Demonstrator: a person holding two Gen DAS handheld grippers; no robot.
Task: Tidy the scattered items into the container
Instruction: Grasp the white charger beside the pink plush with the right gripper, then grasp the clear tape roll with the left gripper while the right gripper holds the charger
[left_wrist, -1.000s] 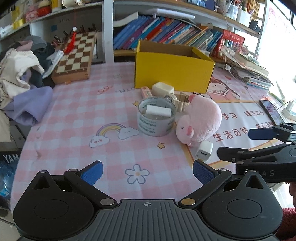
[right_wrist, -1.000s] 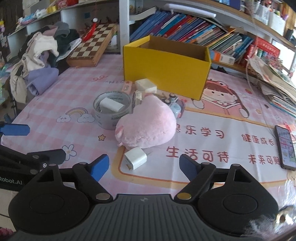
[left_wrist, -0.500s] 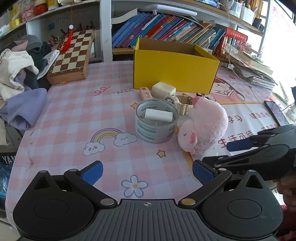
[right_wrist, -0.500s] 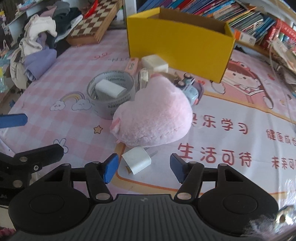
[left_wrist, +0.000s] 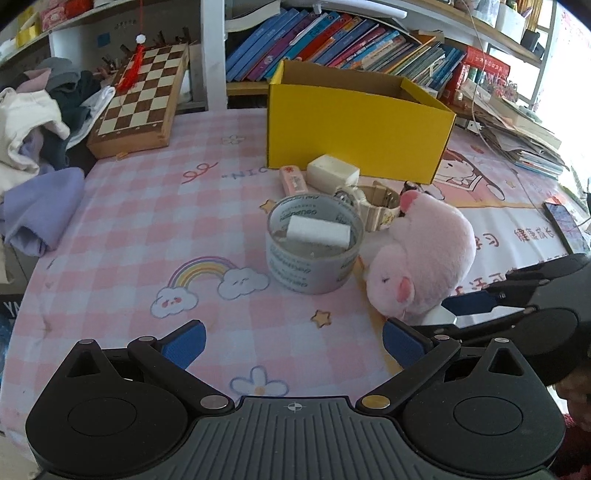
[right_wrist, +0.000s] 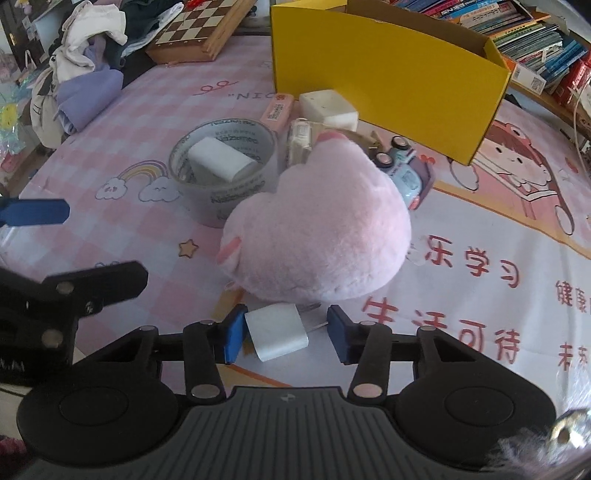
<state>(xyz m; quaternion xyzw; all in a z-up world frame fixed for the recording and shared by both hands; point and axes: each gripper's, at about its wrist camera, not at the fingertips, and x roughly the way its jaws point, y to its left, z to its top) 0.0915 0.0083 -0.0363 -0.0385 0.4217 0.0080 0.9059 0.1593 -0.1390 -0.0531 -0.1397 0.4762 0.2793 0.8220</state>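
Table (left_wrist: 110, 236) under pink checked cloth with rainbow, cloud, star and flower prints; right part under printed mat (right_wrist: 517, 206) with cartoon girl and red Chinese characters. Behind table, white shelving (left_wrist: 214, 55) with rows of leaning books (left_wrist: 332, 40). Folding chessboard (left_wrist: 142, 96) propped at table's far left edge. Heap of clothes (left_wrist: 33, 122) at left. Stacked papers and magazines (left_wrist: 524, 136) at right. Bright daylight from right, window blown out.

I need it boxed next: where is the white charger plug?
In the right wrist view, the white charger plug lies between the open right gripper fingers, just in front of the pink plush toy.
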